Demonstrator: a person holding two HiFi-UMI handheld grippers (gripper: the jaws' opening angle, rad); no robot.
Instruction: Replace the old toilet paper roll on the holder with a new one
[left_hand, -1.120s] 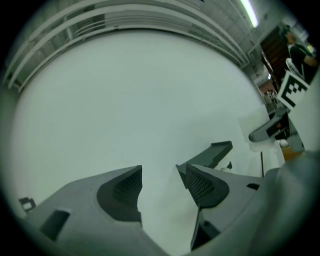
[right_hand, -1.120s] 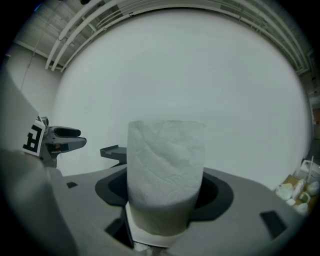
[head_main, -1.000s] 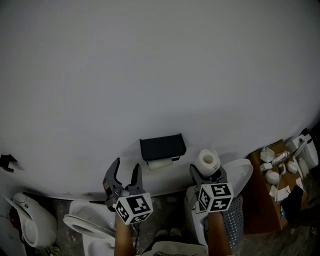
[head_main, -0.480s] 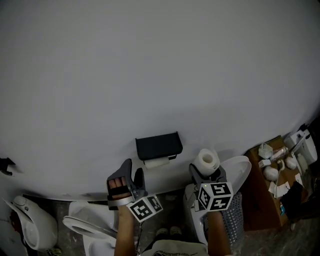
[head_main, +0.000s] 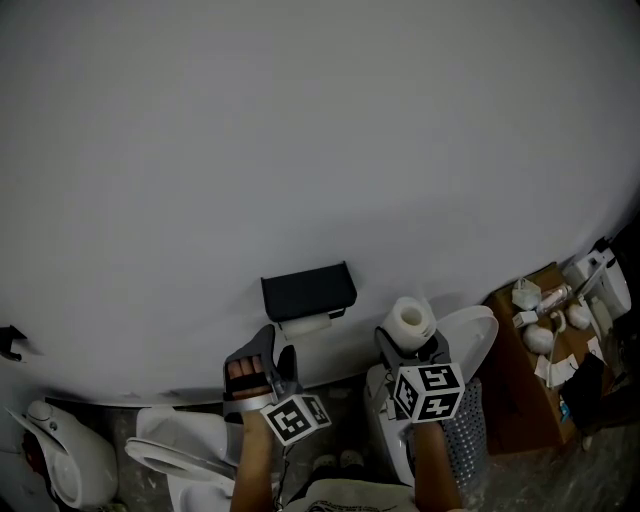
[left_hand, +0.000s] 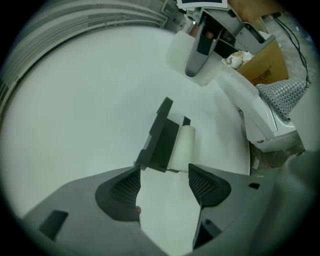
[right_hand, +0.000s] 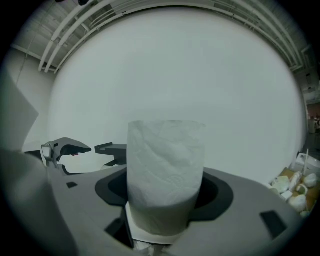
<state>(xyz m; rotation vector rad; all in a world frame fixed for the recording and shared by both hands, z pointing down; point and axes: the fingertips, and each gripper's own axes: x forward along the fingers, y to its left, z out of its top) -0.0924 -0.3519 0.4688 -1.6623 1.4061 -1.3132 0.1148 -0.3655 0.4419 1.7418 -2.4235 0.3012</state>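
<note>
A black holder (head_main: 307, 291) is fixed to the white wall, with the thin old roll (head_main: 306, 323) hanging just under it. My left gripper (head_main: 262, 360) is rolled onto its side below the holder, open and empty. In the left gripper view the holder (left_hand: 162, 135) and old roll (left_hand: 182, 147) lie a short way beyond the spread jaws of the left gripper (left_hand: 164, 180). My right gripper (head_main: 410, 345) is shut on the full new roll (head_main: 410, 322), held upright to the right of the holder. The new roll (right_hand: 166, 175) fills the right gripper view between the jaws of that gripper (right_hand: 165, 192).
A white toilet bowl (head_main: 185, 450) sits low at the left, and a white toilet with its raised lid (head_main: 472, 345) stands under the right gripper. A mesh basket (head_main: 470, 440) stands beside it. A cardboard box (head_main: 530, 380) with small white items stands at the right.
My left gripper has rolled onto its side and shifted right, closer under the holder. Its jaws have spread slightly wider. The right gripper and new roll have stayed put.
</note>
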